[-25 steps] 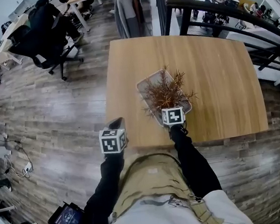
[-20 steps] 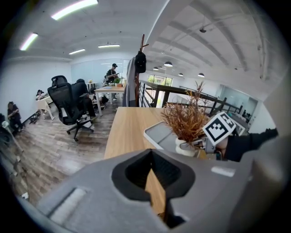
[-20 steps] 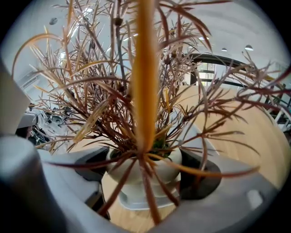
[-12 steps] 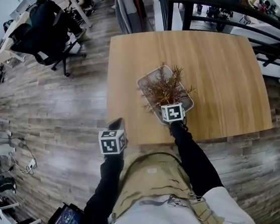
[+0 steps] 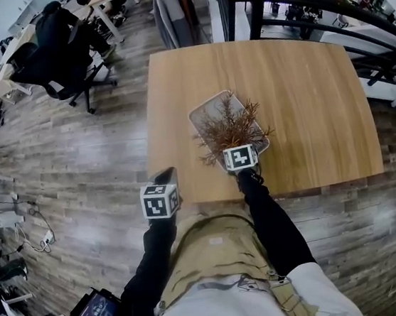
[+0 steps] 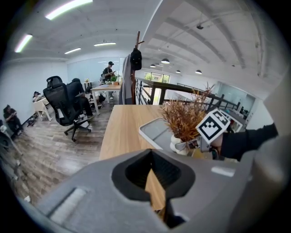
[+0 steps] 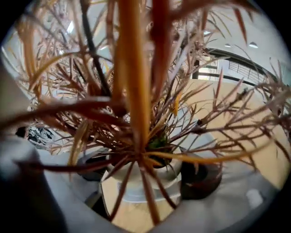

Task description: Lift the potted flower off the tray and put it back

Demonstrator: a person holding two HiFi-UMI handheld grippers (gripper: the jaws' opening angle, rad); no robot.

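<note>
The potted flower, dry brown twigs in a white pot, stands at the near end of the grey tray on the wooden table. My right gripper reaches in from the table's front edge. Its dark pads press on both sides of the pot, and the twigs fill that view. Whether the pot is clear of the tray I cannot tell. My left gripper hangs off the table's front left corner, shut and empty. From there I see the pot and tray.
Black office chairs and desks stand at the back left on the wood floor. A dark railing runs behind the table at the right. A coat stand rises behind the table. A tablet lies on the floor near my left leg.
</note>
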